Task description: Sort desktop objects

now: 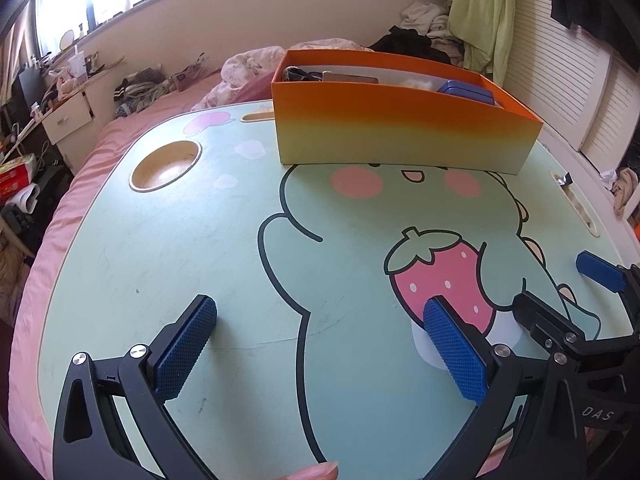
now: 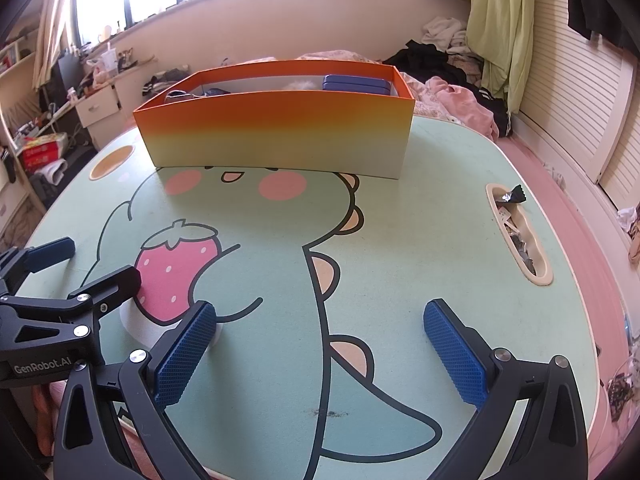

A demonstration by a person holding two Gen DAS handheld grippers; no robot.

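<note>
Left wrist view: left gripper [image 1: 320, 344] and right gripper [image 2: 320, 344] both spread wide, empty; box [image 1: 400, 128] already filled, so withdraw without nudging it.

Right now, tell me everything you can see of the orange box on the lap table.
The orange box is a long, open-topped rectangular box, apparently cardboard, its outer wall fading from orange at the rim to pale yellow at the base. It stands upright and level at the far side of the cartoon dinosaur lap table, covering the dinosaur's eyes. Inside show a blue case, something white and dark items at the left end. Neither gripper touches it.
</note>
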